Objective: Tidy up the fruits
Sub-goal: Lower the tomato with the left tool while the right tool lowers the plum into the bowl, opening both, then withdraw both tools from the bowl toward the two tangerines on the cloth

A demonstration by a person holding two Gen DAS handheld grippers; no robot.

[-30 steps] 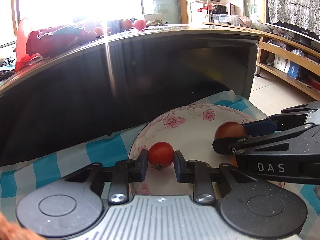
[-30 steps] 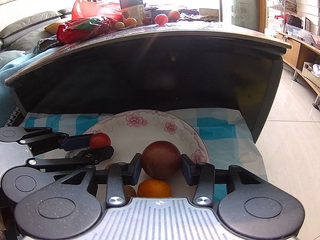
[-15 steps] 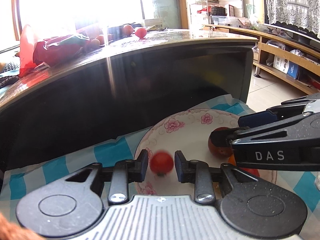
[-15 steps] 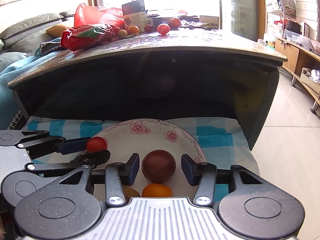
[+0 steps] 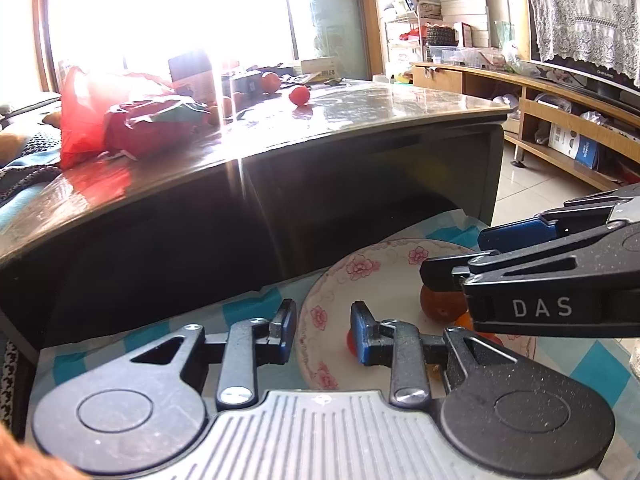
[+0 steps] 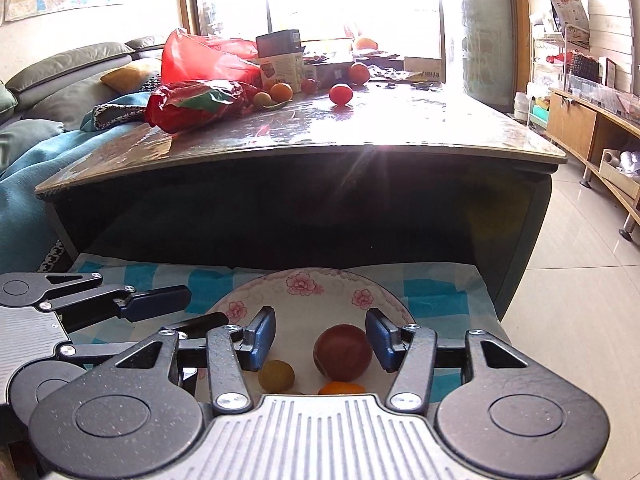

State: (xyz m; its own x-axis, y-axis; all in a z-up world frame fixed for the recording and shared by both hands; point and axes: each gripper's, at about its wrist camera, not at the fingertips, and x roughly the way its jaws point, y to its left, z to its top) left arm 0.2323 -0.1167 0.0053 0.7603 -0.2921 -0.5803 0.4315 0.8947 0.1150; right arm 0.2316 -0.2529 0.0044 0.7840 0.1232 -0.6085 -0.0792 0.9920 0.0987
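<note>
A flowered white plate (image 5: 340,292) (image 6: 304,312) lies on a blue checked cloth (image 6: 432,300). On it rest a dark red round fruit (image 6: 343,353) (image 5: 440,306), a small yellow fruit (image 6: 276,376), an orange one (image 6: 342,388) and a small red tomato (image 5: 350,342), mostly hidden behind my left fingertip. My left gripper (image 5: 323,334) is open and empty above the plate's left rim. My right gripper (image 6: 320,338) is open above the plate, the dark red fruit lying loose between its fingers.
A dark glossy coffee table (image 6: 320,140) rises right behind the cloth. On it lie red plastic bags (image 6: 196,100), a box (image 6: 280,60) and several loose tomatoes and oranges (image 6: 341,94). A sofa (image 6: 60,80) stands left, shelving (image 5: 568,128) right.
Both grippers have opened and lifted back. The tomato dropped from the left gripper onto the plate; the dark red fruit left the right gripper and rests on the plate.
</note>
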